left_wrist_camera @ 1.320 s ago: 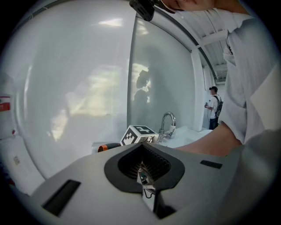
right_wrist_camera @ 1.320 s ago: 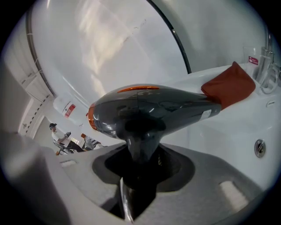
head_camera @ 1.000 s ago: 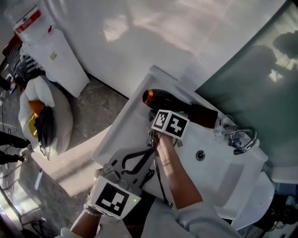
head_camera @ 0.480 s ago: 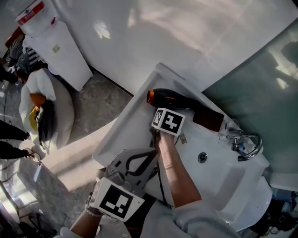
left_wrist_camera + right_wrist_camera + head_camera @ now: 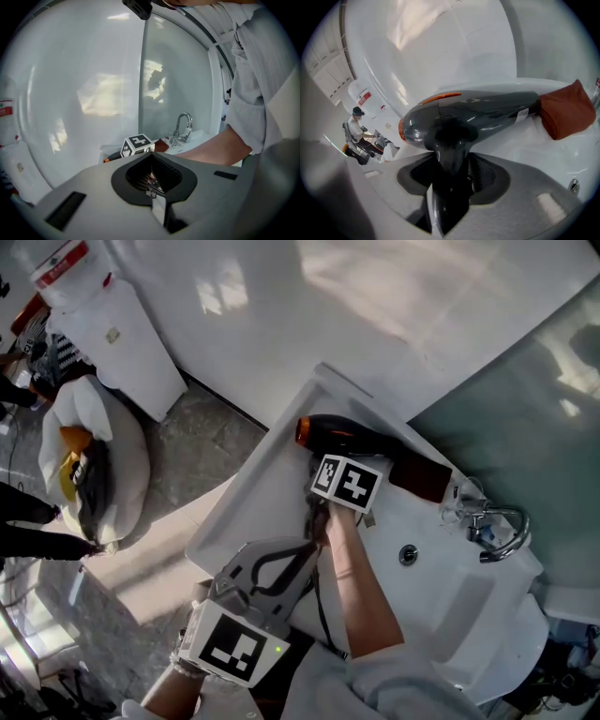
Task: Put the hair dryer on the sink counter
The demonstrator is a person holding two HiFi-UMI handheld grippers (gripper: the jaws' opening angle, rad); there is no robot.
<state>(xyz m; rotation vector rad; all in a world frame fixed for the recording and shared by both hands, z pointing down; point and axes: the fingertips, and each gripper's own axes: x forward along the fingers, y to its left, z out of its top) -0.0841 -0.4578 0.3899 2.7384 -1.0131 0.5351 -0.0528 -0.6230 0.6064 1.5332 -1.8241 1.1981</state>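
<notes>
Since half a second ago the hair dryer [image 5: 352,439] has not shifted. It lies on its side on the white sink counter [image 5: 267,493] against the wall, its rear end touching a folded red-brown cloth [image 5: 420,476]. The right gripper [image 5: 450,173] has just been easing its jaws wider, and the dryer's handle stands loosely between them. The left gripper [image 5: 307,542] hangs clenched on nothing at the counter's near edge. The tap [image 5: 492,526] stands beyond the basin. On the grey stone floor [image 5: 187,456] a white bag [image 5: 84,460] holds orange and dark things.
</notes>
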